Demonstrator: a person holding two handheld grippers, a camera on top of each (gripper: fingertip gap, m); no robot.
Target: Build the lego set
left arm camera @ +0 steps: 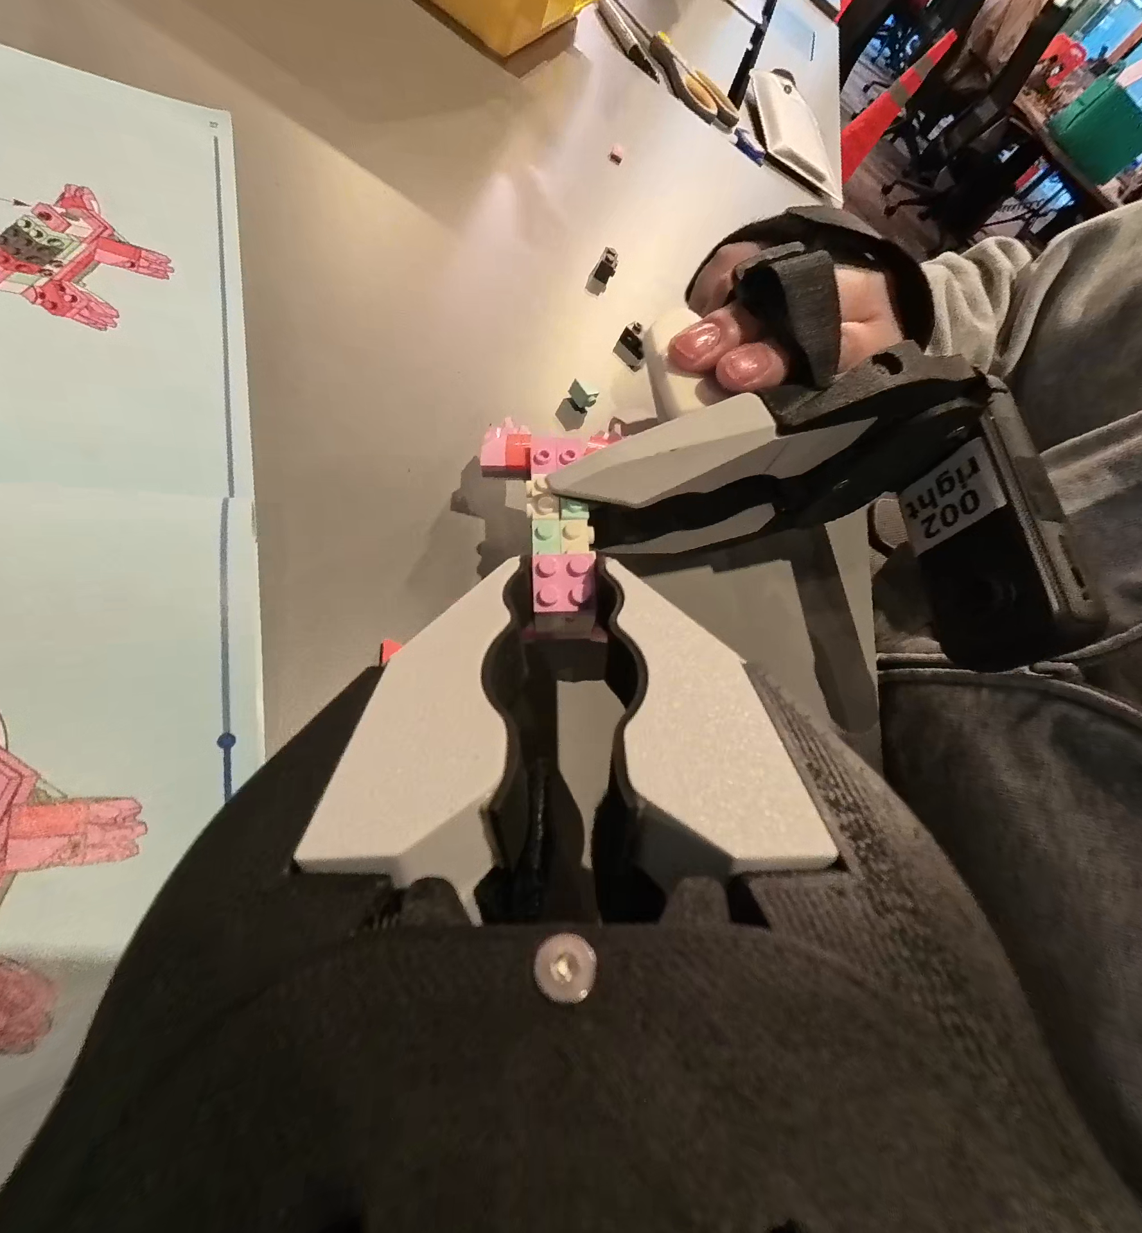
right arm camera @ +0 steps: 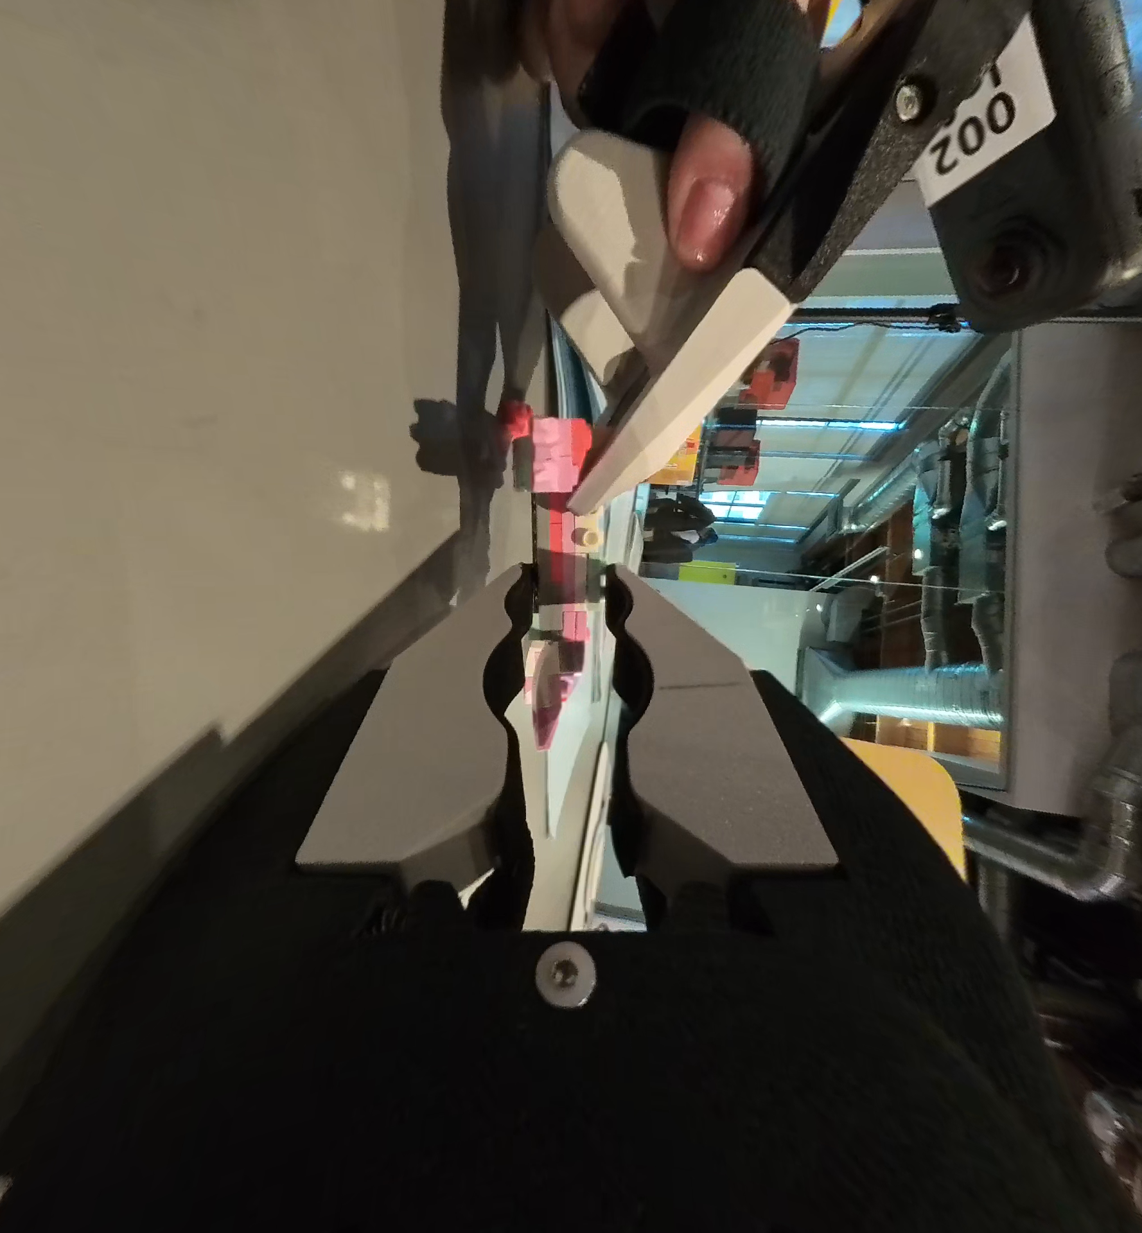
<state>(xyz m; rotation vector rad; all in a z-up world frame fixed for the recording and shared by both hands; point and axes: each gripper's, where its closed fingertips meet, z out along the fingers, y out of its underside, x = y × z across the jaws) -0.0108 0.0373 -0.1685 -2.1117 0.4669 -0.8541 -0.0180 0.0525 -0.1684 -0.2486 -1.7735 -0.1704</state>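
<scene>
A part-built lego model (left arm camera: pixel 558 534) of pink, mint, cream and red bricks is held above the pale table (left arm camera: pixel 388 300). My left gripper (left arm camera: pixel 563 567) is shut on its near pink end. My right gripper (left arm camera: pixel 578 517) comes in from the right and is shut on the mint and cream middle section. In the right wrist view, my right gripper (right arm camera: pixel 565 577) clamps the model (right arm camera: pixel 558 460). One grey finger (right arm camera: pixel 675 400) of the left gripper reaches in from the top right and touches the model's pink part. The model's red and pink far end sticks out beyond both grippers.
An open instruction booklet (left arm camera: pixel 88 400) lies on the left of the table. Loose bricks lie beyond the model: two black ones (left arm camera: pixel 605 270) (left arm camera: pixel 630 343), a mint one (left arm camera: pixel 582 393) and a small pink one (left arm camera: pixel 616 155). A yellow box (left arm camera: pixel 508 20) stands at the far edge. My two grippers' fingertips are within a few centimetres of each other.
</scene>
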